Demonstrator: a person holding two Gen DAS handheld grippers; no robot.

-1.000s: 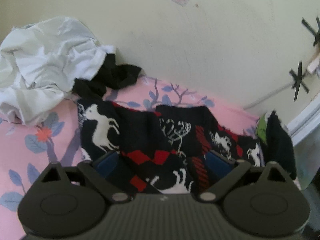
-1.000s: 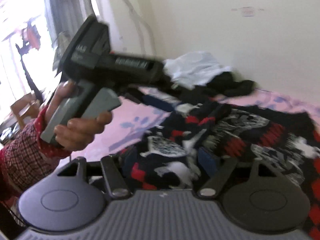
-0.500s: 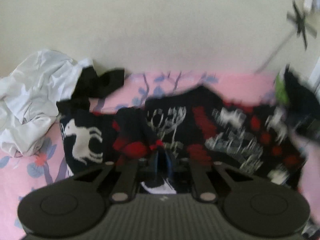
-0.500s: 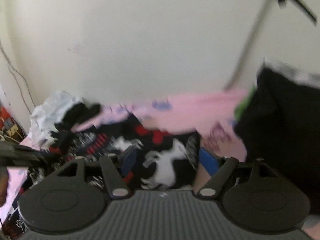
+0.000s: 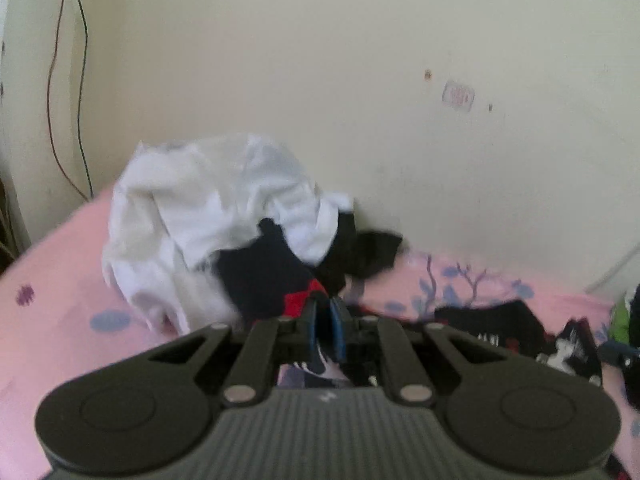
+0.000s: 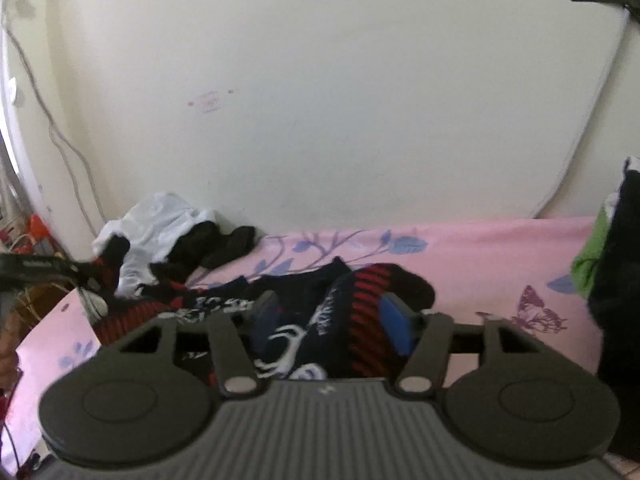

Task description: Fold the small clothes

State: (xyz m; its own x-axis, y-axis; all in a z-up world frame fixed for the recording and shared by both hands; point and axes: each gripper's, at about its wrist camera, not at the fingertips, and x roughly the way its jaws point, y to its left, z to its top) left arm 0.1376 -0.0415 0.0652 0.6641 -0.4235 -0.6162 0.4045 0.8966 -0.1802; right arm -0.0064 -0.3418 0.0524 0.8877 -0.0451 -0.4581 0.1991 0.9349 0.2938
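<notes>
Left gripper (image 5: 325,322) has its blue pads pressed together, pinching a corner of the dark reindeer-print garment (image 5: 276,276). Right gripper (image 6: 332,316) is spread wide, with the other end of that garment (image 6: 320,312) lying between its fingers on the pink floral bedsheet (image 6: 460,264). A crumpled white shirt (image 5: 200,208) and some black clothing (image 5: 368,252) sit behind, against the cream wall (image 6: 320,100).

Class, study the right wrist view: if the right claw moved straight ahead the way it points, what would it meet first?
Probably the patterned garment: it already bunches between the open right claw. Beyond it come the pink sheet, then the wall; depth is uncertain.
</notes>
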